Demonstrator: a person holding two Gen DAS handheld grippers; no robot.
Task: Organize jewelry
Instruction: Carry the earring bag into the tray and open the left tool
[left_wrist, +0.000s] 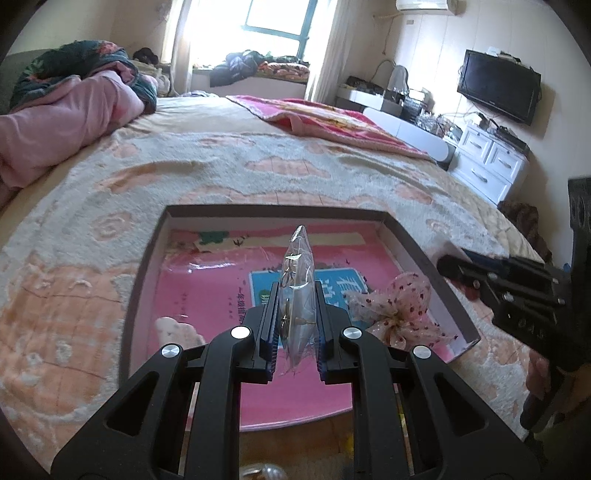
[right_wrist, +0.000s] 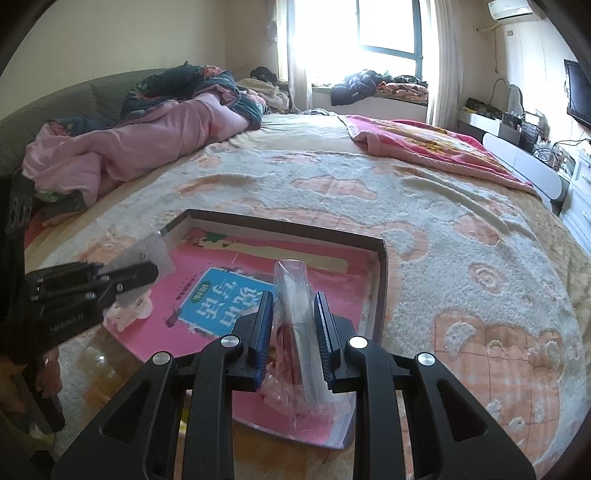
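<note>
Left gripper (left_wrist: 293, 332) is closed on a clear bag (left_wrist: 297, 280) w/ gold rings inside; bag stands tall, pointing fwd. Box (left_wrist: 258, 212) sits right under it. Right gripper (right_wrist: 291, 332) squeezes a 2nd bag (right_wrist: 295, 314), also over box. Both equally near.

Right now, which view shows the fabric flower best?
The left wrist view. There the flower lies in plain sight in the box's right corner, beside the left gripper. In the right wrist view only a pale bit shows, behind the left gripper.
</note>
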